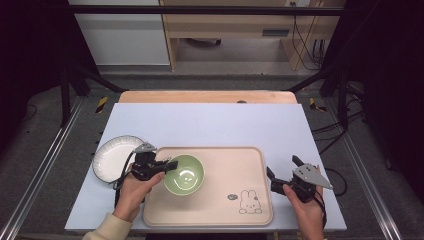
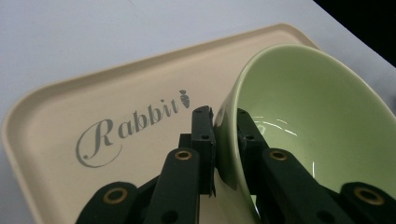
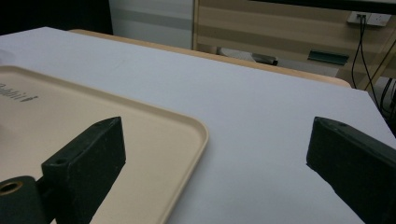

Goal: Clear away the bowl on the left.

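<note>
Even overhead light on the table, dark surroundings

The white table top point(image 1: 210, 125) is brightly and evenly lit with faint shadows, while the sides of the high view fall into black. Small glare spots sit inside the green bowl point(image 1: 184, 174). The gripper views are soft, their near jaws blurred.

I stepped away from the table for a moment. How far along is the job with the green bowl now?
Done: the green bowl is over the beige tray, its wall clamped between the jaws of the left gripper. In hand: it seems tilted, so likely not yet set down and let go. Left: probably the white plate, on the table beside the tray. The right gripper waits open at the tray's right edge, holding nothing.
</note>
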